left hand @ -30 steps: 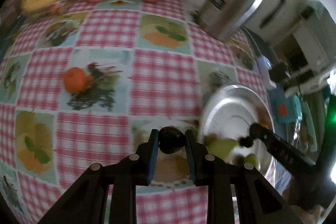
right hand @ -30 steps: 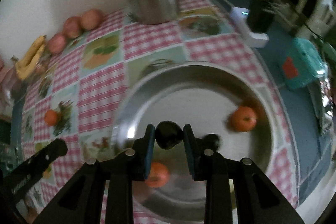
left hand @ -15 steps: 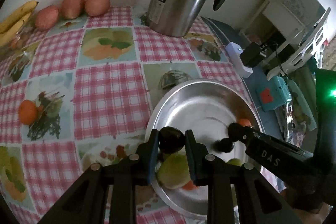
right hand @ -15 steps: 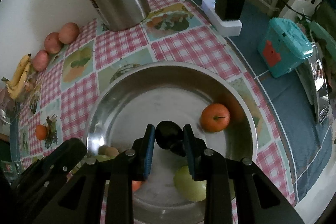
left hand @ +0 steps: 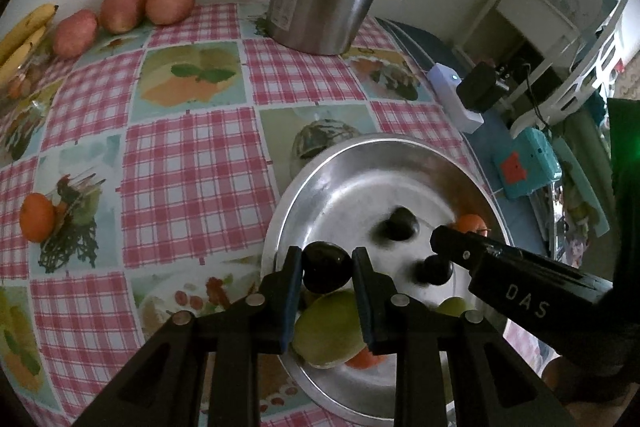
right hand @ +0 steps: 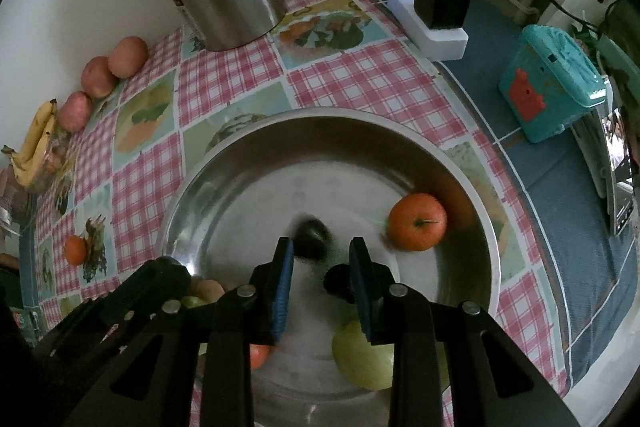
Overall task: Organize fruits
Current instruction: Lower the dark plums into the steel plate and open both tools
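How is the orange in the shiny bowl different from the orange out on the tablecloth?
The bowl orange sits inside the metal bowl, close to its wall; the table orange lies on the tablecloth, on a printed picture square. The bowl orange has other fruit nearby, such as a green fruit; the table orange lies alone. The bowl orange shows a small stem mark; the table orange is too small to tell. Both are round and orange.

Dim, fisheye-warped frames; dark fruit point(right hand: 312, 239) motion-blurred.
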`<action>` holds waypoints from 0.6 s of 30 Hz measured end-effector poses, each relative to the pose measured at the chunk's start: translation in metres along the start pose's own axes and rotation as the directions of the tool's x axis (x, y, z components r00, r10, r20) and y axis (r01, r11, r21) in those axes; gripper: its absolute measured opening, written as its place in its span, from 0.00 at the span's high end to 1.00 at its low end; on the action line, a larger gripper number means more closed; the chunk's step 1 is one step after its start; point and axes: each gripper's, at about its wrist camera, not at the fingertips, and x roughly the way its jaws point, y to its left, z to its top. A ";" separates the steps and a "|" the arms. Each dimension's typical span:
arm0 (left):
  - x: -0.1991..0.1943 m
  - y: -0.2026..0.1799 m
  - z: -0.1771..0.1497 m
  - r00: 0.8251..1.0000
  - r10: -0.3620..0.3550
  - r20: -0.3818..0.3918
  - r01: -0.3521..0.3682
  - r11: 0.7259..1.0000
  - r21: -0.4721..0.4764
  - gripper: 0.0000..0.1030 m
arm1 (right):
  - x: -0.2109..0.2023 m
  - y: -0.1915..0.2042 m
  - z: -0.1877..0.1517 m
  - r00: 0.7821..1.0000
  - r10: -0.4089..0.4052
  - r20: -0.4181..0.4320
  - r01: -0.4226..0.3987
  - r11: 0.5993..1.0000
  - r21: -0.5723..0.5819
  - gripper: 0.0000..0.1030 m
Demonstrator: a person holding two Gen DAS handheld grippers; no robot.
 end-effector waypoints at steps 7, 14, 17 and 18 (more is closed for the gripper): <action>-0.003 0.001 0.000 1.000 -0.006 -0.004 0.006 1.000 -0.009 0.63 | -0.006 0.002 0.001 1.000 0.000 0.013 0.001 1.000 -0.011 0.69; -0.013 0.002 0.004 1.000 -0.005 0.019 0.005 1.000 -0.016 0.49 | -0.013 0.005 0.001 1.000 0.001 0.027 -0.001 1.000 -0.023 0.65; -0.017 0.007 0.006 1.000 0.019 0.021 -0.018 0.999 -0.041 0.43 | -0.013 0.005 0.002 1.000 0.001 0.028 -0.001 1.000 -0.024 0.65; -0.018 0.010 0.006 0.999 0.029 0.021 -0.028 0.998 -0.051 0.41 | -0.013 0.005 0.002 1.000 0.001 0.028 -0.001 1.000 -0.024 0.64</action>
